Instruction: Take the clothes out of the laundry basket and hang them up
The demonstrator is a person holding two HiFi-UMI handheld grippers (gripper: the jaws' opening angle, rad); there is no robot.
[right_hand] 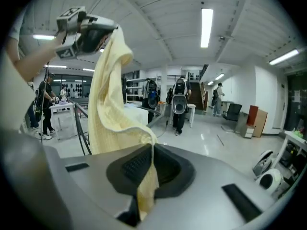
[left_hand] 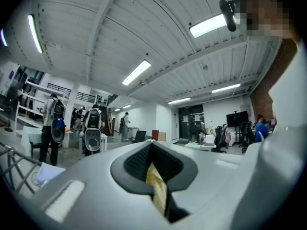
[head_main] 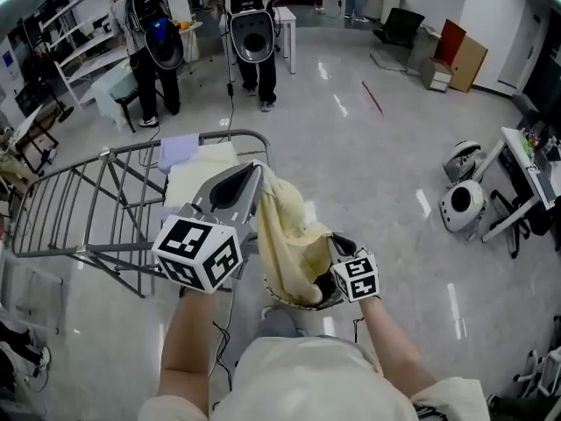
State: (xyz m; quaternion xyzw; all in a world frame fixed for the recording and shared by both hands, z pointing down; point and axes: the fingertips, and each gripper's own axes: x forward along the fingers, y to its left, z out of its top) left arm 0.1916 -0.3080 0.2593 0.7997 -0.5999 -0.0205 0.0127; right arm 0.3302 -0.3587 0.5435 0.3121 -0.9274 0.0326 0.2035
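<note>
A pale yellow cloth [head_main: 285,235] hangs stretched between my two grippers, above the laundry basket [head_main: 326,302], whose rim just shows under it. My left gripper [head_main: 256,170] is raised and shut on the cloth's upper edge; the left gripper view shows a yellow strip [left_hand: 157,188] pinched between its jaws. Lower and to the right, my right gripper [head_main: 336,249] is shut on another edge of the cloth [right_hand: 112,99], which runs up to the left gripper [right_hand: 103,31]. The grey drying rack [head_main: 88,200] stands just left.
A white cloth [head_main: 202,175] and a lavender one [head_main: 178,152] lie over the rack's far end. People wearing gear [head_main: 252,33] stand at the back. White round machines [head_main: 462,202] and a desk [head_main: 530,178] are at the right.
</note>
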